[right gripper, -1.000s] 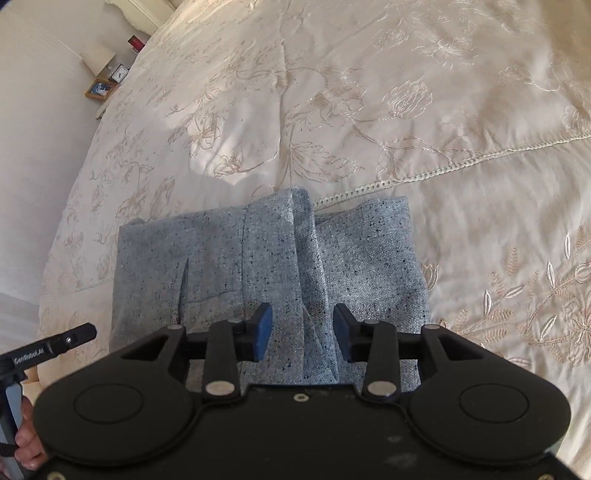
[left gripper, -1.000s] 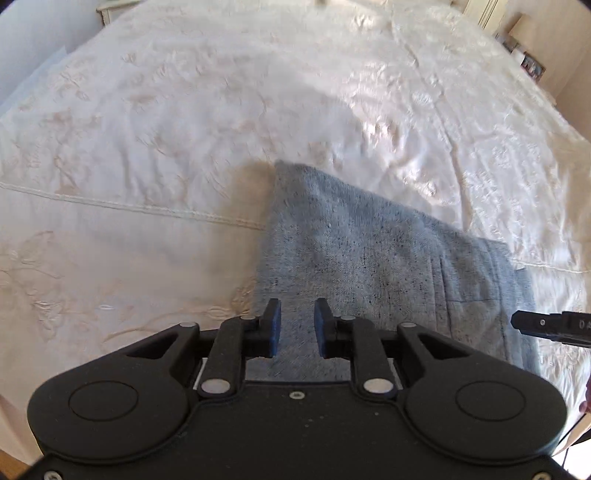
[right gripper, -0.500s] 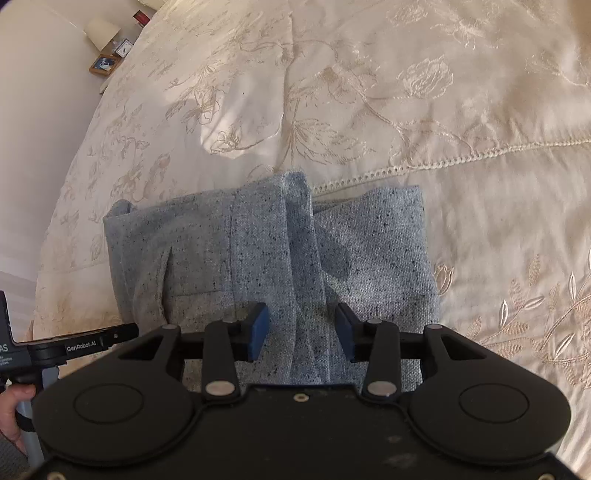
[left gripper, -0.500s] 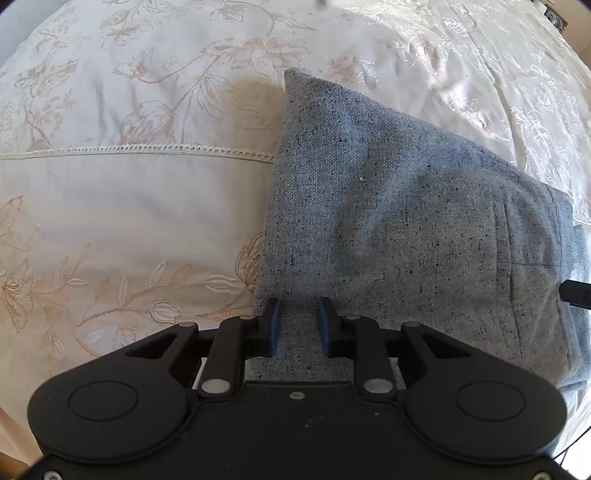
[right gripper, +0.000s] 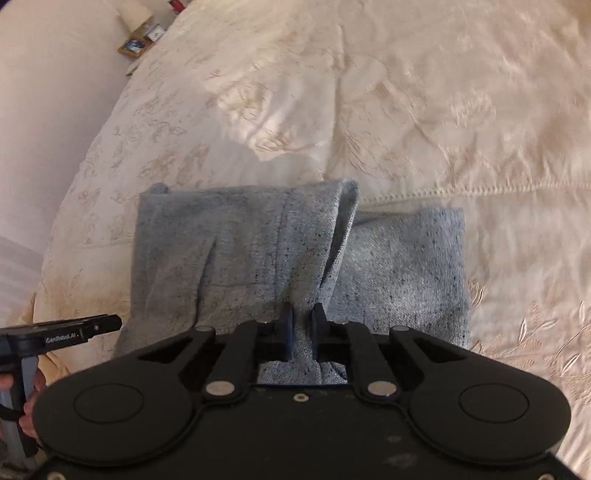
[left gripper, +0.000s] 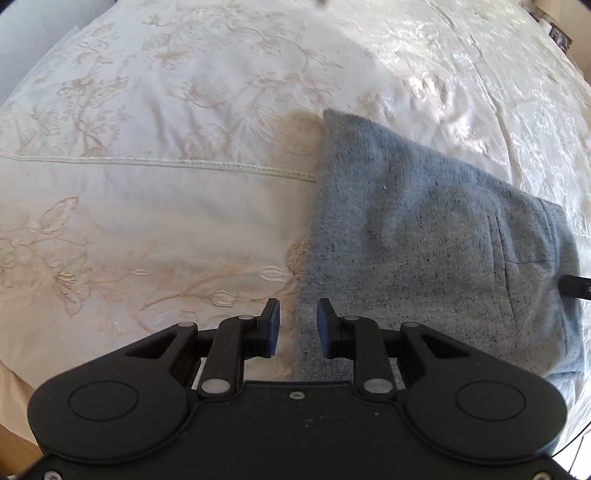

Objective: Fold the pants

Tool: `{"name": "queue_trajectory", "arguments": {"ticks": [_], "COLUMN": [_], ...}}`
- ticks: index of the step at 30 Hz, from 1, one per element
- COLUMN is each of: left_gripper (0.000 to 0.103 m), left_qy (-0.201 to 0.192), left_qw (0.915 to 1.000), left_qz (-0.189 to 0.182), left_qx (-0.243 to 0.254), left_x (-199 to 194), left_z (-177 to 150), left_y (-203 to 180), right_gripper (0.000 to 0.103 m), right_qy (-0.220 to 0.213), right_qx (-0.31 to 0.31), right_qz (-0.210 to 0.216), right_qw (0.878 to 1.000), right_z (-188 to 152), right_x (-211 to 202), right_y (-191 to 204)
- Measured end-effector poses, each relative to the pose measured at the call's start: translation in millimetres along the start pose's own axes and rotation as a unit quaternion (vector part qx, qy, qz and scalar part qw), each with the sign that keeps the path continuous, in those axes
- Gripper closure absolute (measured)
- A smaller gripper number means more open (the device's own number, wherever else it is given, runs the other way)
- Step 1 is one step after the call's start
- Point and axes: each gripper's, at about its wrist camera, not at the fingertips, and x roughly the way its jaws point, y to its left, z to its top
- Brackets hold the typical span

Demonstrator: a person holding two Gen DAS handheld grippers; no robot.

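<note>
The grey-blue speckled pants lie folded on the bed, also in the right wrist view. My left gripper is open, its fingers straddling the left near edge of the pants without pinching it. My right gripper is shut on a raised fold of the pants at their near edge. The top layer is ridged up toward that grip. The left gripper's tip shows at the left of the right wrist view, and the right gripper's tip at the right edge of the left wrist view.
The bed is covered with a cream embroidered bedspread with a stitched seam across it. A nightstand with a lamp and picture frames stands beyond the bed's far left corner. A wall runs along the left.
My right gripper has closed on a fold of the pants. My left gripper has shifted left to the pants' edge and its jaws stand wider apart.
</note>
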Motion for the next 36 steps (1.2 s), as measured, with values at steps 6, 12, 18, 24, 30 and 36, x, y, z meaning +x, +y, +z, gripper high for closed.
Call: {"name": "queue_trajectory", "arguments": {"ticks": [6,12,18,24,30,36], "left_gripper": [0.071,0.071,0.071,0.071,0.071,0.07], "left_qy": [-0.029,-0.04,-0.033,-0.005,0.021,0.055], "left_qw": [0.9996,0.9978,0.9916,0.9912,0.994,0.9938], "left_qz": [-0.006,-0.025,-0.029,-0.024,-0.011,-0.002], "left_qx": [0.006,0.047,0.121,0.13,0.107,0.096], "left_x": [-24,-23,-15,10,42,79], "left_z": [10,15,17,37,63,77], "left_y": [-3,-36,-83,-114,-126,-127], "right_gripper": [0.097,0.093,0.083,0.075,0.075,0.077], "right_qy": [-0.068,-0.038,-0.031,-0.068,-0.047,-0.013], "right_qx": [-0.027,0.005,0.019,-0.03,-0.06,-0.077], "right_qz": [-0.006,-0.06,-0.136,-0.111,-0.122,-0.146], "right_qw": [0.997,0.997,0.99,0.991,0.99,0.986], "right_z": [-2,-17,-18,-2,18,29], "right_x": [-77,-64,-45,-44,-3,29], "right_y": [20,-25,-43,-9,6,1]}}
